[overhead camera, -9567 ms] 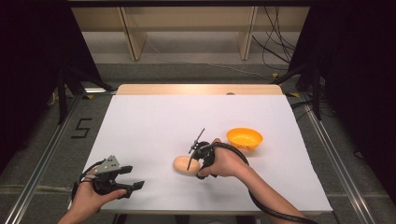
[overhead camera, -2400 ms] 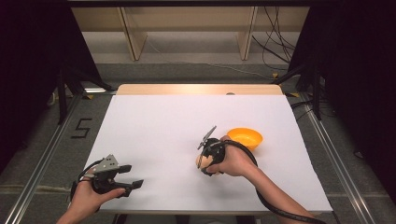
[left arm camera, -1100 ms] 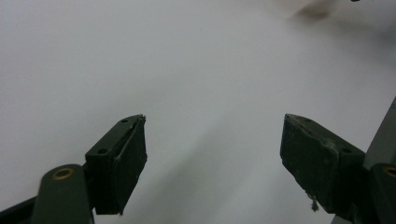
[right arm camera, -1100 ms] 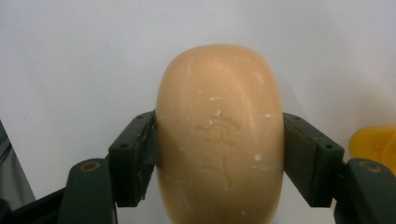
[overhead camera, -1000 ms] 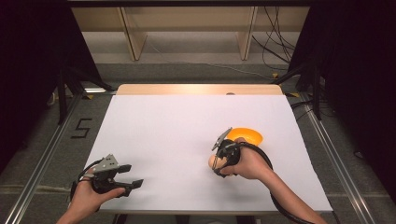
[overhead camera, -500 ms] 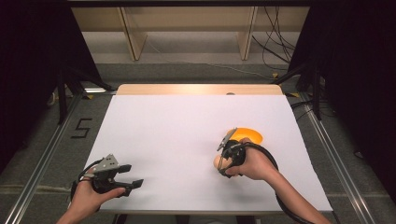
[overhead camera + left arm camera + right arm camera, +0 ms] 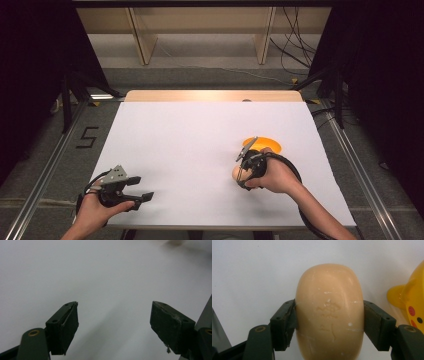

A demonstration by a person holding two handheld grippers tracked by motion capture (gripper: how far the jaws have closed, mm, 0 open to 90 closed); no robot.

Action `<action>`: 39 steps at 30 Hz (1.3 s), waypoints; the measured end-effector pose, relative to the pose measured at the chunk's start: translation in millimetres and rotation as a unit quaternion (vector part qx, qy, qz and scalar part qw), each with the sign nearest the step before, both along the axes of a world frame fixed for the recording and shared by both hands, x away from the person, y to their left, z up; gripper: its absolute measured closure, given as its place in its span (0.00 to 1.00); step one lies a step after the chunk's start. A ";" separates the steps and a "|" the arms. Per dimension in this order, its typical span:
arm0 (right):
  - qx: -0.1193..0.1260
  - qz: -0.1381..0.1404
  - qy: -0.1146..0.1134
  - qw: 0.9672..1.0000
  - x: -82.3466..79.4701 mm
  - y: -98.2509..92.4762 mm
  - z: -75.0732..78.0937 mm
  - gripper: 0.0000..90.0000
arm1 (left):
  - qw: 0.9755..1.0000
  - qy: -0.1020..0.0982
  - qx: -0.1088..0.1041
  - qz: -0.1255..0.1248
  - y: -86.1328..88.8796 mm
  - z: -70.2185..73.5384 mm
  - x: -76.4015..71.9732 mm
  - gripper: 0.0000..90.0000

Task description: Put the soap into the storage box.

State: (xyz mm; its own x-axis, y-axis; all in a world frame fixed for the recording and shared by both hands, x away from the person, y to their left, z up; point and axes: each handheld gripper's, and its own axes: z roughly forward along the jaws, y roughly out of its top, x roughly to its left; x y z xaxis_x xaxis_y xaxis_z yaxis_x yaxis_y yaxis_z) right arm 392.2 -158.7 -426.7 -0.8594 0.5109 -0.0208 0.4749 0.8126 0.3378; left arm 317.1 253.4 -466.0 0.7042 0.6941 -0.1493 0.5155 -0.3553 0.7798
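Right gripper (image 7: 329, 312) clamped on the oval peach-coloured soap bar (image 7: 329, 312), one jaw on each flank; over the last seconds I have carried it rightward across the white table (image 7: 190, 135), now just beside the shallow orange-yellow plastic dish (image 7: 267, 144); I judge release into it comes next; left gripper (image 7: 113, 320) idle, jaws wide, holding nothing.

The left hand (image 7: 97, 207) holds the left gripper (image 7: 137, 189) low at the near left of the table, jaws spread wide with bare surface between them. The right forearm (image 7: 315, 212) reaches in from the lower right; the right hand (image 7: 275, 175) tips the right gripper (image 7: 239, 172) steeply downward (grey plate uppermost), its jaws pressed against both sides of a held piece.
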 end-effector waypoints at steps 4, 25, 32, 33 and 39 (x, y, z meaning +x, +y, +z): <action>-0.002 0.000 0.000 1.000 -0.6 -2.3 0.3 0.37 | 1.000 0.000 -0.003 0.001 -0.2 -0.2 0.0 0.25; -0.006 -0.022 -0.002 1.000 -1.9 -16.6 2.5 0.37 | 1.000 0.001 0.001 -0.001 1.0 0.7 0.2 0.25; -0.009 -0.026 -0.005 1.000 -1.2 -20.5 4.2 0.37 | 1.000 0.001 0.002 -0.001 0.9 0.7 0.3 0.25; -0.006 -0.031 -0.003 0.999 -1.8 -20.8 4.5 0.37 | 1.000 0.001 0.002 -0.001 0.9 0.7 0.3 0.25; -0.004 -0.037 -0.005 0.999 -1.6 -24.4 5.8 0.37 | 1.000 0.001 0.009 -0.005 2.3 1.1 0.6 0.25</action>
State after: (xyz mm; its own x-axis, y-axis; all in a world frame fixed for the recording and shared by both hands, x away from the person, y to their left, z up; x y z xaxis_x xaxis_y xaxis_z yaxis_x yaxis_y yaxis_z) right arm 390.6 -183.0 -420.9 -0.8185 0.5736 -0.0332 0.5312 0.7774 0.3369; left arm 317.7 255.7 -464.9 0.7108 0.6898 -0.1380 0.5129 -0.3739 0.7728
